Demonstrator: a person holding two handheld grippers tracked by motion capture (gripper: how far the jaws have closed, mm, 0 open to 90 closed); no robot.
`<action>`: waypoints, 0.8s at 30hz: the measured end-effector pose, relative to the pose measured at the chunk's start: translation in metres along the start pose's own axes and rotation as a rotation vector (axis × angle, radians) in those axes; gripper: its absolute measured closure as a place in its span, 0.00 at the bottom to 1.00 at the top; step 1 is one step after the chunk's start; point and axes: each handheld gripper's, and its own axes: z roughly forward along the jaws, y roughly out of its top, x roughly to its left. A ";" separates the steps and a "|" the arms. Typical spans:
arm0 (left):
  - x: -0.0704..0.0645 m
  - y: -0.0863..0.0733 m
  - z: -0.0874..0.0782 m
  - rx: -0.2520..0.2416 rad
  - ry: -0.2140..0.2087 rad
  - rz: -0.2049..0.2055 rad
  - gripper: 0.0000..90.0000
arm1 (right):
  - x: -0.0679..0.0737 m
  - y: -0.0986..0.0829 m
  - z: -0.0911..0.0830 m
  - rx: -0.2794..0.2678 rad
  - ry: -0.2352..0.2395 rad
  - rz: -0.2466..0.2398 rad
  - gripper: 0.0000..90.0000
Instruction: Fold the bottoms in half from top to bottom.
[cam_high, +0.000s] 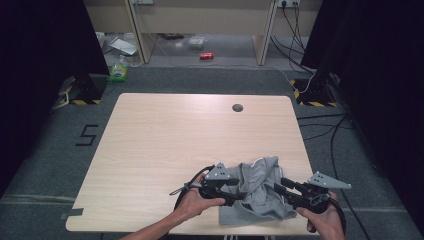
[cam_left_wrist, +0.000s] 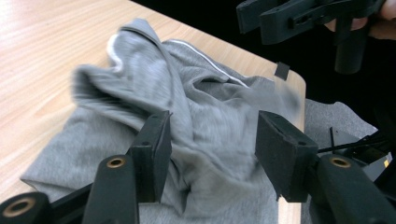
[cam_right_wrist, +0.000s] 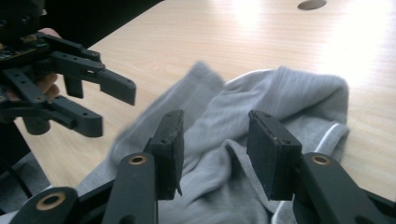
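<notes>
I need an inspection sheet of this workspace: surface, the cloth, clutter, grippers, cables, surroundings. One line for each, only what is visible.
Surface: light wooden table, round grommet hole near the far edge.
Job's things: crumpled grey garment at the near edge, slightly overhanging.
Clutter: nothing seen on the table.
Grippers: left gripper and right gripper both at the garment, jaws open, fabric between them.
Cables: black cable trails from the left gripper; floor cables at right.
Surroundings: grey carpet, red can on the floor, black curtains at both sides.
</notes>
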 end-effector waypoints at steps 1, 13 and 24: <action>0.001 0.001 -0.001 -0.001 0.003 -0.001 0.49 | 0.000 0.001 0.000 0.003 -0.002 -0.002 0.63; 0.009 0.002 0.000 0.019 0.048 -0.021 0.45 | -0.008 0.021 0.021 0.032 -0.055 -0.039 0.56; 0.010 -0.002 -0.001 0.032 0.057 -0.021 0.43 | -0.006 0.052 0.080 0.139 -0.036 -0.092 0.47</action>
